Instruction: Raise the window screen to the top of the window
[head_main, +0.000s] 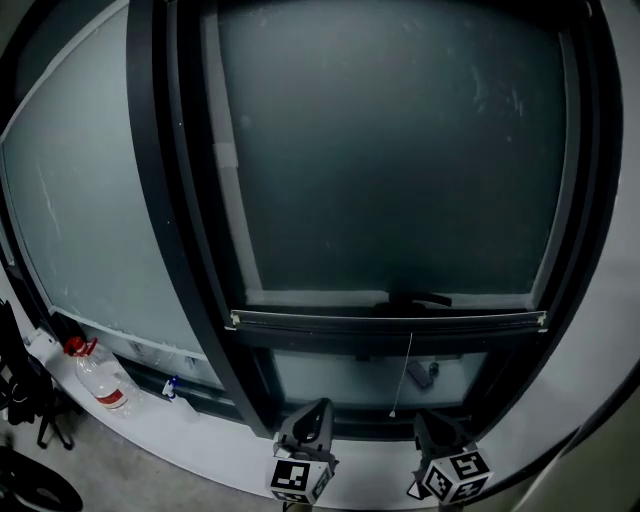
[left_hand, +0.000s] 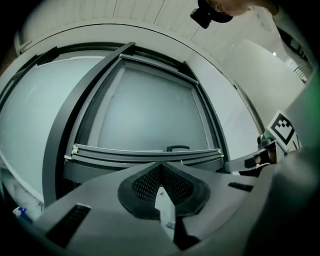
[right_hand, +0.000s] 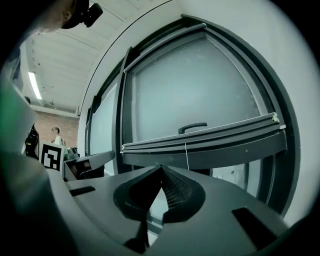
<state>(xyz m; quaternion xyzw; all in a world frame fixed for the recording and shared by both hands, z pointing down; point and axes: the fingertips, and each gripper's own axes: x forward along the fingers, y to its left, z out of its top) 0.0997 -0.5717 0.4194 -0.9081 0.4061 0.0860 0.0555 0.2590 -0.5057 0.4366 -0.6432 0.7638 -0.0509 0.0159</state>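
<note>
So, quick one from the remote seat: the window screen is way down, with its bottom bar sitting low in the window, nowhere near the top. Everything else I'll place off that bar. The handle sits just above it, about mid-length, and a thin cord hangs from its underside. My left gripper and right gripper are both below the bar and not touching it. The left one is under its left half and the right one is just beside the cord. Both have their jaws pinched together with nothing in them.

How I'd play it: don't bother gripping anything. Bring both closed tips up under the bar, one on either side of the cord, and push up evenly so it doesn't cock in its tracks. Stay off the cord, since I reckon it'd snag. If the bar slips off the tips, hooking the handle looks like a decent backup.
</note>
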